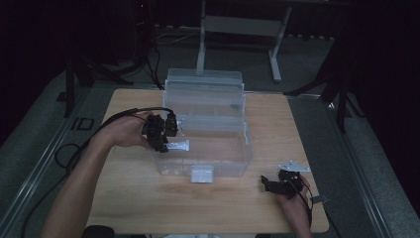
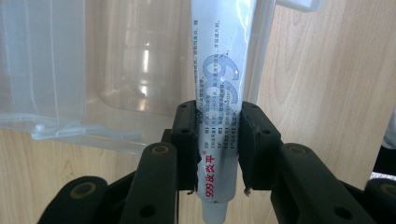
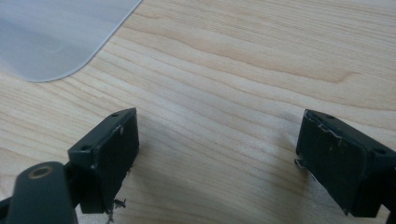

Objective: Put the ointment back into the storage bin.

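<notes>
A white ointment tube (image 2: pixel 219 88) with grey and red print is clamped between the pads of my left gripper (image 2: pixel 218 144), which is shut on it near the tube's cap end. From above, the left gripper (image 1: pixel 161 133) holds the tube (image 1: pixel 179 146) over the left rim of a clear plastic box (image 1: pixel 233 163) whose lid stands open at the back. My right gripper (image 1: pixel 277 184) rests at the table's front right, and its jaws (image 3: pixel 217 161) stand wide open over bare wood with nothing between them.
The wooden table (image 1: pixel 133 193) carries the clear box in its middle, with a white latch (image 1: pixel 201 174) on the front wall. A corner of the box (image 3: pixel 56 32) lies up-left of the right gripper. Black cables trail off the table's left side.
</notes>
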`<state>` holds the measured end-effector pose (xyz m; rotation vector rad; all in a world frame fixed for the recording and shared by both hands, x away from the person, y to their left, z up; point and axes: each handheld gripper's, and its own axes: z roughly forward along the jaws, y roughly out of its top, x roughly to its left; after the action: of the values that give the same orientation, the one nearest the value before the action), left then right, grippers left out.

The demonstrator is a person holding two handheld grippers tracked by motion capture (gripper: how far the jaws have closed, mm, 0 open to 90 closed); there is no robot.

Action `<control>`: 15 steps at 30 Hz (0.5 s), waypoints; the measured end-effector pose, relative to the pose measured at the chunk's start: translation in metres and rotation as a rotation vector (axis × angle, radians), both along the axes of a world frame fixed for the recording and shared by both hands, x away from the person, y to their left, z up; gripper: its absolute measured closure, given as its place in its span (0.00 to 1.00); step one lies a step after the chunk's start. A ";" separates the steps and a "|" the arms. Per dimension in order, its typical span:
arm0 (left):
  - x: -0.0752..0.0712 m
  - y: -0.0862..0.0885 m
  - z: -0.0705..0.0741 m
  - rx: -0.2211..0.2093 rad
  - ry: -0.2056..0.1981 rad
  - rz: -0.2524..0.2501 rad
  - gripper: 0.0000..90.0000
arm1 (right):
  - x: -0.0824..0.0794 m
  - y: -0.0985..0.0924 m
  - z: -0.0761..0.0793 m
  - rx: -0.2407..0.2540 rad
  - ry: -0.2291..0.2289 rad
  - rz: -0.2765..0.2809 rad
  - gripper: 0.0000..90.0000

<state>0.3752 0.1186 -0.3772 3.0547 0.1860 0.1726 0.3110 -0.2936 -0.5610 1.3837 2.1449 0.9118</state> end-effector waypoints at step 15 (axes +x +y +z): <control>0.004 -0.007 -0.007 0.010 0.008 -0.007 0.78 | 0.000 0.000 0.000 0.000 0.000 0.000 0.14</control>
<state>0.3794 0.1114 -0.3845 3.0658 0.1751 0.1609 0.3110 -0.2936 -0.5610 1.3837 2.1449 0.9120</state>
